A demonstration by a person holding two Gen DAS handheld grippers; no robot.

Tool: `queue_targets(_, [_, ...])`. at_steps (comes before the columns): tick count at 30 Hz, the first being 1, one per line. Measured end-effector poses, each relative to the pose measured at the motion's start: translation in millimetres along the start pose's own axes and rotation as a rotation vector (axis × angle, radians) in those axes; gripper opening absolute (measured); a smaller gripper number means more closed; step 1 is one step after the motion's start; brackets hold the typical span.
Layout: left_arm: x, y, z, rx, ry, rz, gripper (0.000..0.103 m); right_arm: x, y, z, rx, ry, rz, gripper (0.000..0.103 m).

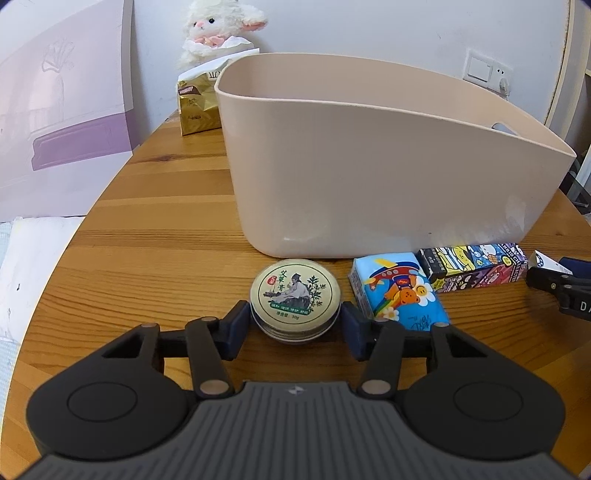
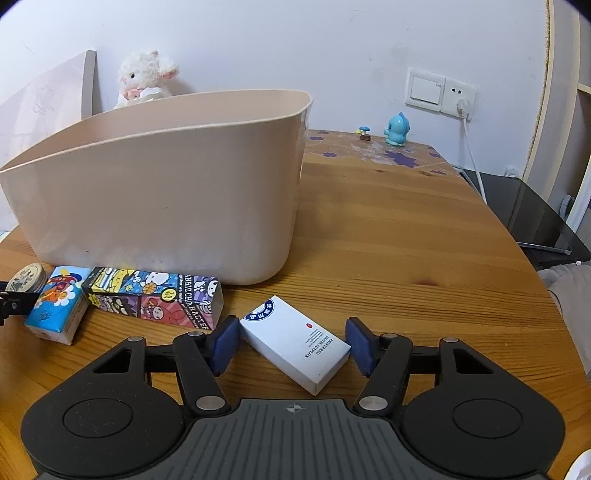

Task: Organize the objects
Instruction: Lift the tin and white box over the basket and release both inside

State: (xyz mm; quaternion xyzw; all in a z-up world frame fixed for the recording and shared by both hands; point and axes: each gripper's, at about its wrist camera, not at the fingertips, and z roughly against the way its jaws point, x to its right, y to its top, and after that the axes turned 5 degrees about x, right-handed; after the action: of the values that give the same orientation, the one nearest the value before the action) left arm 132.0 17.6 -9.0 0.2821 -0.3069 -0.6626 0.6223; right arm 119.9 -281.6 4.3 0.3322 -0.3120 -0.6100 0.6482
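Observation:
A round tin with a green-and-cream lid (image 1: 295,291) sits on the wooden table in front of a beige plastic bin (image 1: 369,166). My left gripper (image 1: 295,326) is open, its blue pads on either side of the tin, close to its sides. A white box (image 2: 295,341) lies angled on the table between the pads of my open right gripper (image 2: 291,345), with gaps on both sides. A blue tissue pack (image 1: 400,291) and a cartoon-printed carton (image 1: 476,267) lie between the tin and the white box. The bin (image 2: 159,184) also shows in the right wrist view.
A gold bag (image 1: 195,105) and a plush lamb (image 1: 218,26) stand behind the bin at the left. A blue figurine (image 2: 396,129) and a wall socket with a cord (image 2: 460,99) are at the back right. The table edge curves close on the left.

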Motion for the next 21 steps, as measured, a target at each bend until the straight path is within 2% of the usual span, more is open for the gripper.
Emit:
queue_targets(8, [1, -2, 18, 0.033, -0.002, -0.006, 0.055, -6, 6, 28, 0.063, 0.022, 0.024, 0.06])
queue_targets(21, [4, 7, 63, 0.137, -0.031, -0.044, 0.055, -12, 42, 84, 0.218, 0.056, 0.049, 0.06])
